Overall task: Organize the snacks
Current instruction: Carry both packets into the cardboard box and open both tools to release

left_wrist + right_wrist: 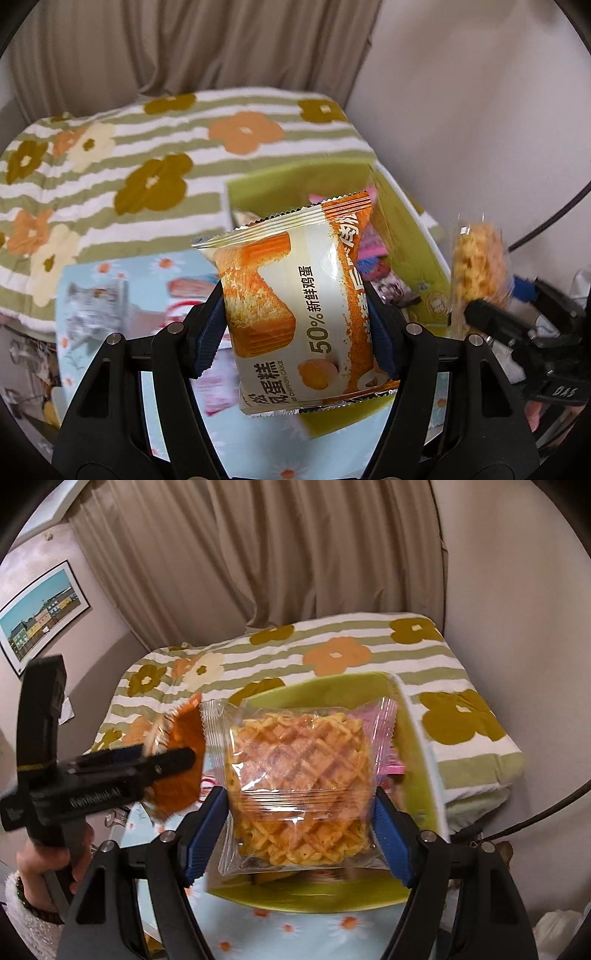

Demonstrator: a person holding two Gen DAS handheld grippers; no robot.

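Left gripper [299, 325] clamps a cake pack [295, 306]; right gripper [301, 830] pinches a waffle pack [299, 775] over the apparently crowded green box [417, 775]; slick wrappers could slip or collide.

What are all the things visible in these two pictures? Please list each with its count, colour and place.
chiffon cake packet: 1, orange and white, held above the box
waffle packet: 1, clear wrap, golden waffle, held over the box
box: 1, green inside, on the daisy cloth, already holds several snacks
daisy cloth: 1, light blue, under the box
flowered blanket: 1, green and white stripes, behind the box
curtain: 1, beige, at the back
framed picture: 1, blue sky and coloured houses, on the left wall
left hand-held gripper: 1, black with blue pads, shut on the cake packet
right hand-held gripper: 1, black with blue pads, shut on the waffle packet
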